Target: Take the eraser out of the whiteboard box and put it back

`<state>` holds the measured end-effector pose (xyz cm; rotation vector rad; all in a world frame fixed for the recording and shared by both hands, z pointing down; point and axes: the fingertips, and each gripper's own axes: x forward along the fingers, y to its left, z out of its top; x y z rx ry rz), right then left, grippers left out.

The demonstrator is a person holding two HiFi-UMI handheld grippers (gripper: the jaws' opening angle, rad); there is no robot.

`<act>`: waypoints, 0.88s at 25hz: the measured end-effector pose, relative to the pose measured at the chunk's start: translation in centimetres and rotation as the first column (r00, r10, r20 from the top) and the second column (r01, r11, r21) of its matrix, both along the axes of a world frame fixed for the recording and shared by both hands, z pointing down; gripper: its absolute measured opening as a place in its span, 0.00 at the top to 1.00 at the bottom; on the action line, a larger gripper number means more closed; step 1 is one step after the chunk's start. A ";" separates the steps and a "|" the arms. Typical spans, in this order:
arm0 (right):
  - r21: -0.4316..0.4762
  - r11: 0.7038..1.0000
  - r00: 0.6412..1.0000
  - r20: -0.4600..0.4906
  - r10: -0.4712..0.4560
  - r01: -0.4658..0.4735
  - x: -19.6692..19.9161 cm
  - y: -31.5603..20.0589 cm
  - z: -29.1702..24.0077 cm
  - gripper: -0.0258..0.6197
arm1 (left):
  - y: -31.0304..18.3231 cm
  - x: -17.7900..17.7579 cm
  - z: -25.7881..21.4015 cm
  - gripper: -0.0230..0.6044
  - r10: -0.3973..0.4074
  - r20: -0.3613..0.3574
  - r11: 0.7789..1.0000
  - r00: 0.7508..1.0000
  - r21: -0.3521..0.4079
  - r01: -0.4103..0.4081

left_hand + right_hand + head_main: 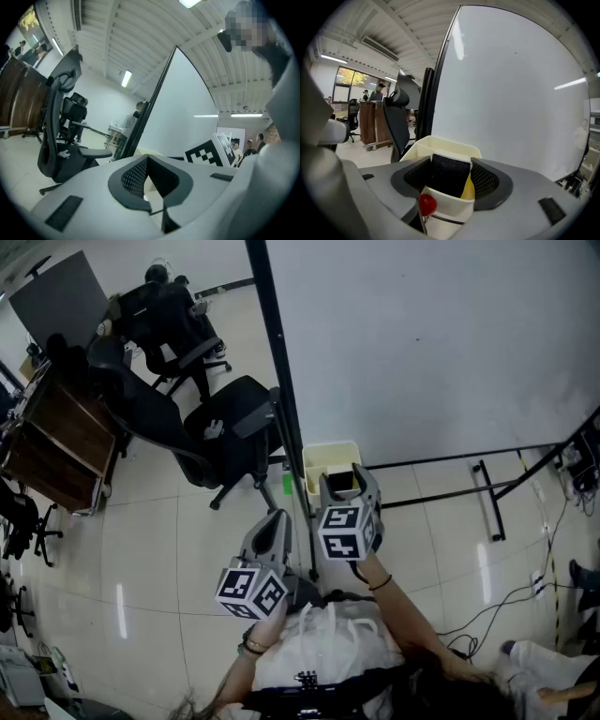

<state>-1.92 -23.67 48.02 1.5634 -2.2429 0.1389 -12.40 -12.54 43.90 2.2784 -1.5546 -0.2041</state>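
A cream whiteboard box point(330, 452) hangs at the lower left corner of the whiteboard point(422, 343). The black felt eraser point(449, 173) stands in the box's point(445, 142) front compartment, beside a yellow item point(468, 190) and a red round knob point(427, 204). My right gripper point(450, 164) reaches into the box and is shut on the eraser point(342, 486), a pad against each side. In the head view the right gripper point(344, 474) sits over the box. My left gripper point(278, 519) hangs lower left of the box, shut and holding nothing. Its pads point(136, 178) meet at the tip.
The whiteboard's black frame post point(281, 381) runs down beside the box. Black office chairs point(225, 427) stand to the left, a wooden desk point(56, 446) beyond them. The stand's legs point(487, 493) and cables point(525, 587) lie on the floor at right.
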 end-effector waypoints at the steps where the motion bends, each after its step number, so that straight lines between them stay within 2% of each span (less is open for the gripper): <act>1: 0.000 1.000 1.000 0.005 -0.010 0.010 0.3 0.2 -0.4 0.52 | 0.0 0.0 0.0 0.99 0.002 0.001 1.000 1.000 -0.001 -0.002; 4: 0.026 0.999 0.998 0.054 -0.031 0.029 1.1 0.9 -2.7 0.53 | 0.0 0.0 0.1 0.99 0.004 0.000 1.000 1.000 -0.005 -0.004; 8: 0.131 0.990 0.989 0.128 -0.068 0.051 2.2 2.3 -8.5 0.53 | -0.2 -0.1 0.3 0.99 0.001 0.004 1.000 1.000 -0.008 -0.001; 12: 0.202 0.977 0.983 0.152 -0.099 0.067 2.7 3.7 -12.5 0.53 | -0.3 0.6 0.1 0.99 0.019 0.002 1.000 1.000 -0.003 -0.019; 17: 0.206 0.977 0.987 0.132 -0.092 0.063 3.6 3.6 -11.9 0.53 | -0.3 2.1 0.2 0.99 0.078 0.064 0.997 0.995 -0.015 -0.077; 22: 0.195 0.979 0.985 0.142 -0.095 0.066 3.7 3.4 -11.7 0.53 | -0.6 1.7 0.1 0.99 0.038 0.035 0.999 0.999 0.003 -0.038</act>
